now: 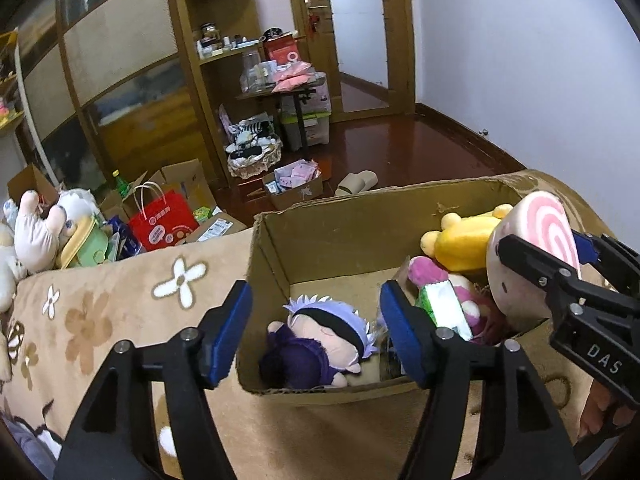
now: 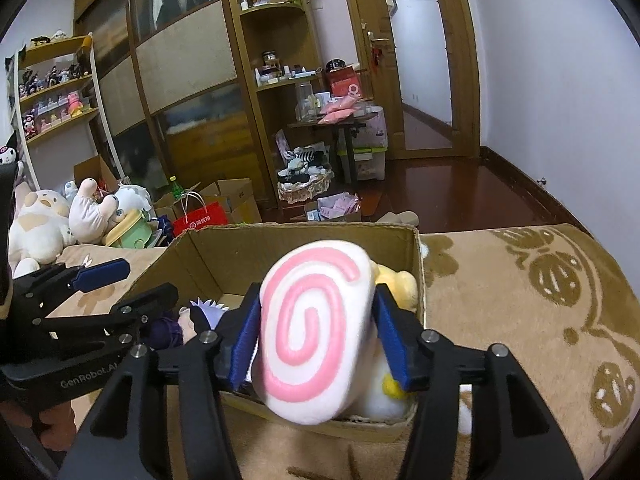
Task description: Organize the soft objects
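A cardboard box (image 1: pixel 340 224) stands on a tan flowered blanket (image 1: pixel 100 312). Inside lie a purple-haired doll (image 1: pixel 320 340), a pink plush (image 1: pixel 440 280) and a yellow plush (image 1: pixel 468 236). My left gripper (image 1: pixel 316 332) is open and empty, over the box's near left corner above the doll. My right gripper (image 2: pixel 316 336) is shut on a white plush with a pink swirl (image 2: pixel 312 328) and holds it over the box's right side (image 2: pixel 416 264). The swirl plush (image 1: pixel 532 248) and right gripper (image 1: pixel 548 256) also show in the left wrist view. The left gripper (image 2: pixel 120 280) shows at the left of the right wrist view.
Several plush toys (image 2: pixel 80 212) are piled at the blanket's far left. A red paper bag (image 1: pixel 162 220), cardboard boxes (image 1: pixel 296 188), a basket (image 1: pixel 256 152) and slippers (image 1: pixel 356 182) sit on the dark wood floor. A wooden wardrobe and shelves (image 2: pixel 276 80) stand behind.
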The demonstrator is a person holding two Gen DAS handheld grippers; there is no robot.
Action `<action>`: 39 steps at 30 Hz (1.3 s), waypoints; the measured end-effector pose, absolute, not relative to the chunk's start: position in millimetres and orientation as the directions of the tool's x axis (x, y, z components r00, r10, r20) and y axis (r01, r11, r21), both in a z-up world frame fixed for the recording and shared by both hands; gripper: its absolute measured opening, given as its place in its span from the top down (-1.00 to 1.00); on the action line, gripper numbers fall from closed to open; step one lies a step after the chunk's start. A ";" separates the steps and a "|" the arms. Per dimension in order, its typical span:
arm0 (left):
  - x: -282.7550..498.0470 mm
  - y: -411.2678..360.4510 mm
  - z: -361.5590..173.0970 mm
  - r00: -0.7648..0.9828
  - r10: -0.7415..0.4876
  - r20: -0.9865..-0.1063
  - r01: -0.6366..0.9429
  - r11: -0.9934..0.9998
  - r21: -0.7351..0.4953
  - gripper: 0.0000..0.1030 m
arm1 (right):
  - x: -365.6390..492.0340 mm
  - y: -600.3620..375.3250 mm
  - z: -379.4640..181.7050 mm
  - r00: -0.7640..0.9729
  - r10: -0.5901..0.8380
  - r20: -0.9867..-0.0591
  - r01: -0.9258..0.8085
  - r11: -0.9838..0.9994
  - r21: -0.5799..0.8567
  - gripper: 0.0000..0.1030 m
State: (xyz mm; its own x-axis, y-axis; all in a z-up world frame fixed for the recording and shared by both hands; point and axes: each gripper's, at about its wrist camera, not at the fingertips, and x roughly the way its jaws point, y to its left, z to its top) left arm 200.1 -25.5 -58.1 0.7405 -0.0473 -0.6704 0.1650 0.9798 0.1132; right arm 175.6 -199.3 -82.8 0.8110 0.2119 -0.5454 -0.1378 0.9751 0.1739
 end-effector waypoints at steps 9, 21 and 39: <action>182.7 -18.6 -54.9 0.745 -0.047 -0.665 0.127 0.989 0.072 -0.63 | 160.0 -199.2 -68.6 0.843 0.171 -0.511 -0.119 0.984 0.132 -0.29; 139.2 -0.7 -23.9 0.788 -0.008 -0.615 0.066 0.995 0.071 -0.88 | 124.4 -212.6 -40.7 0.865 0.165 -0.473 -0.104 0.983 0.152 -0.74; 46.5 15.6 40.6 0.862 -0.002 -0.506 0.030 0.998 0.048 -0.95 | 29.3 -238.2 36.4 0.929 0.089 -0.360 -0.052 0.992 0.112 -1.00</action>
